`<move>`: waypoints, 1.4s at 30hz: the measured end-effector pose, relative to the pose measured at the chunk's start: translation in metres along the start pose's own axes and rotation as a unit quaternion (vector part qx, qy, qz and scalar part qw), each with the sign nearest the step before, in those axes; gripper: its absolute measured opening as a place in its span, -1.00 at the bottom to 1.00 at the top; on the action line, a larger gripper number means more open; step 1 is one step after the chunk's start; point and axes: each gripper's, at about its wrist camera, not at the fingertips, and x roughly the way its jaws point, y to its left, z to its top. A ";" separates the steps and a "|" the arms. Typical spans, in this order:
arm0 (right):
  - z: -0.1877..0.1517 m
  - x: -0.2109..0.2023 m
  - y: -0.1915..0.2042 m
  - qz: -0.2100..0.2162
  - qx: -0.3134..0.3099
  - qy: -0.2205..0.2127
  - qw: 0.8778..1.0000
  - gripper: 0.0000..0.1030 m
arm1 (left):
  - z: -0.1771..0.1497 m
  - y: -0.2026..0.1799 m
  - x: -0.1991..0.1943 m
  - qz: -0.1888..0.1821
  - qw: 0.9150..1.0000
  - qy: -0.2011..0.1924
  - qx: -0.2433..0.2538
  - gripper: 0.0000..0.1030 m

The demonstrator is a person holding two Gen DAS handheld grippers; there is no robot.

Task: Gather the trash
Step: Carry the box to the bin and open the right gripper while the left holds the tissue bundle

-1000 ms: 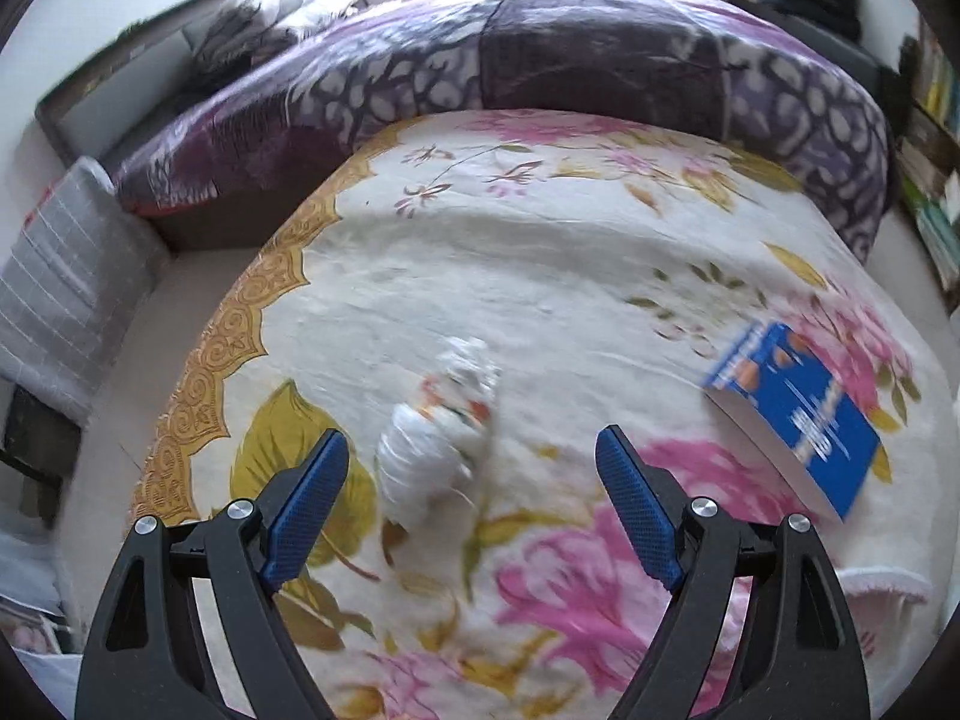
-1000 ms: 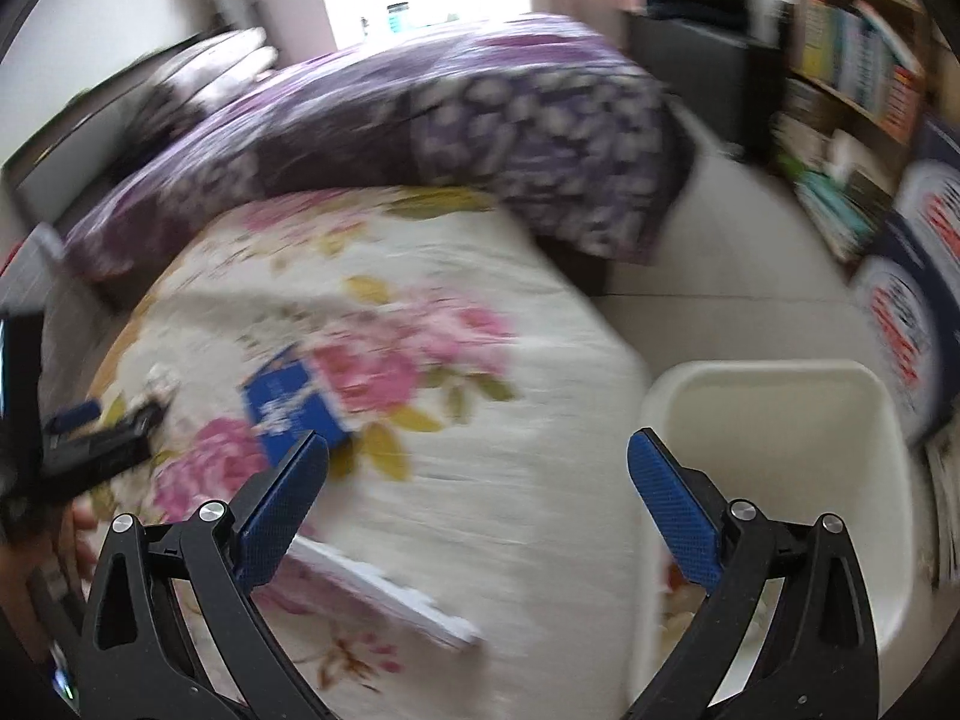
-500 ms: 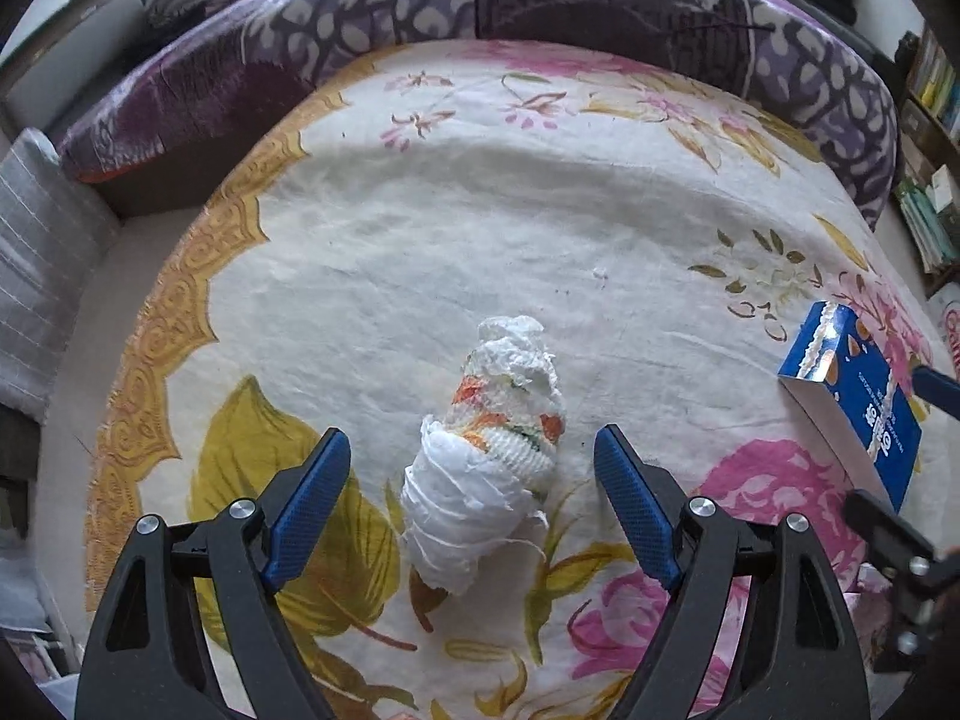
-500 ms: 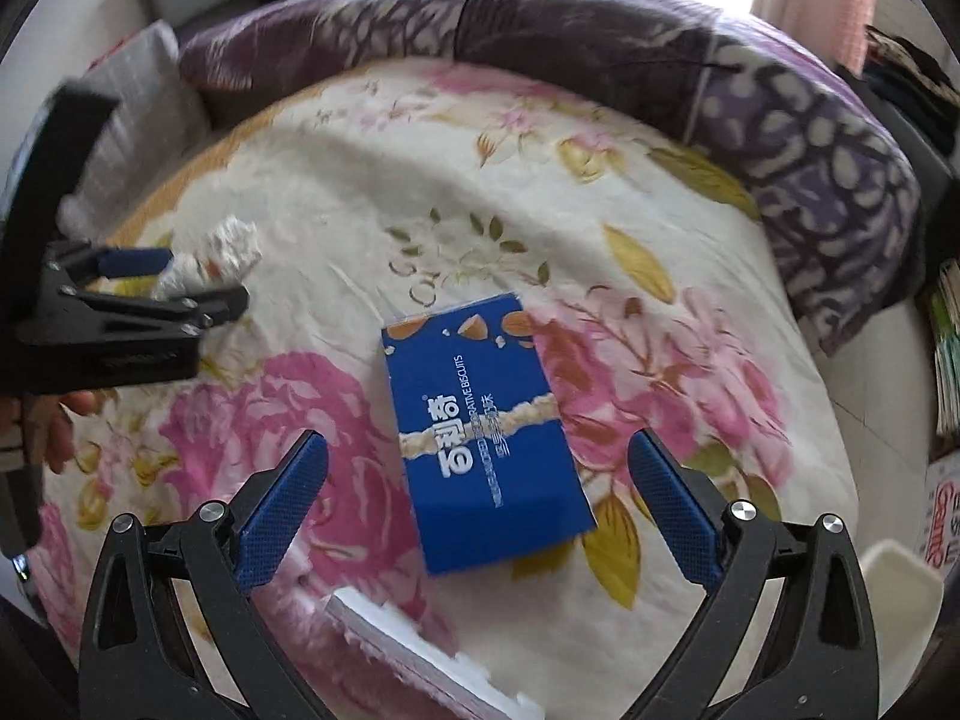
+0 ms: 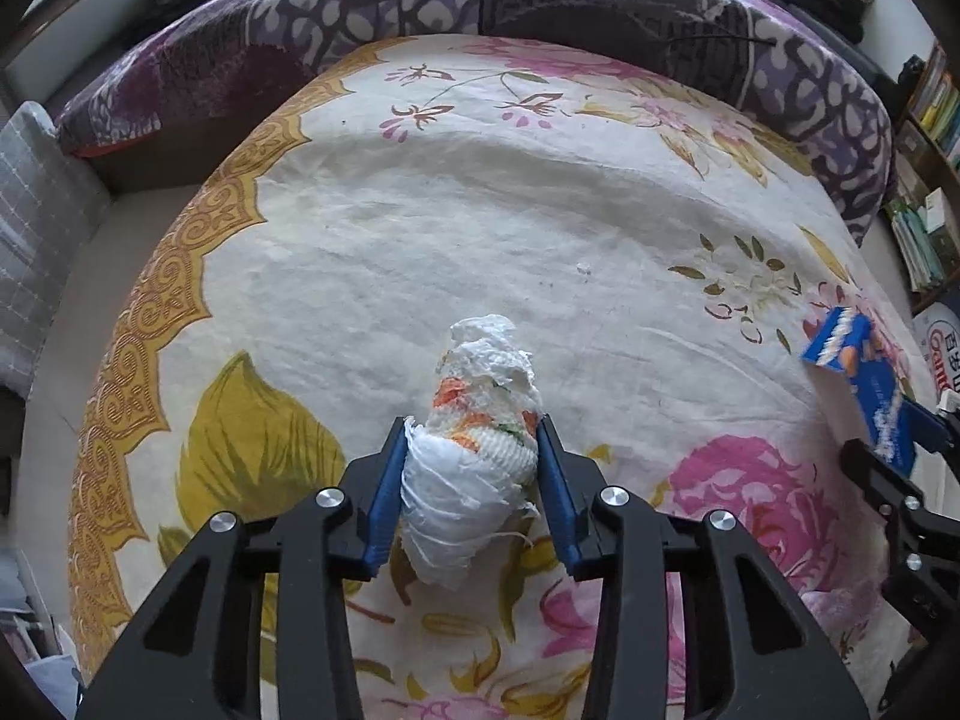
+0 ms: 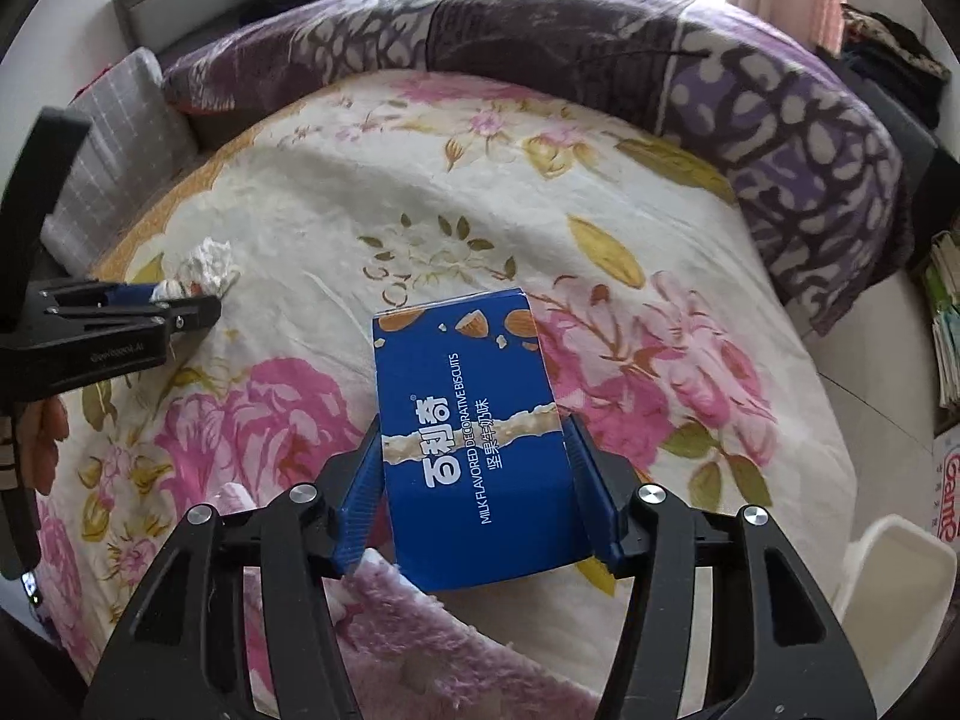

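- Crumpled paper wad (image 5: 477, 456), white with orange and green print, sits clamped between the blue pads of the left gripper (image 5: 471, 468), resting on the floral bedspread (image 5: 420, 240).
- Blue biscuit box (image 6: 474, 444) is pinched by its long sides in the right gripper (image 6: 474, 480); the box's near end hides behind the jaws.
- A fuzzy pink cloth (image 6: 420, 648) lies under the right gripper, partly covered.
- A purple patterned quilt (image 6: 600, 42) is bunched along the far edge; a white bin (image 6: 894, 570) is cut off at right.
- Fingers of the hand (image 6: 45, 450) holding the left gripper barely show.
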 end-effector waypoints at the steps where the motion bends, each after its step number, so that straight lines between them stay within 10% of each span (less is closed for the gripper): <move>1: -0.001 -0.006 -0.001 0.000 0.007 -0.007 1.000 0.05 | 0.000 0.000 -0.003 0.000 1.000 -0.002 -0.003 -0.21; 18: -0.019 -0.073 -0.020 -0.055 0.112 -0.069 0.990 0.06 | -0.010 -0.032 -0.083 -0.015 0.995 -0.089 -0.038 -0.21; 42: -0.054 -0.114 -0.068 -0.070 0.167 -0.080 0.980 0.06 | -0.024 -0.109 -0.104 -0.023 0.995 -0.095 0.014 -0.21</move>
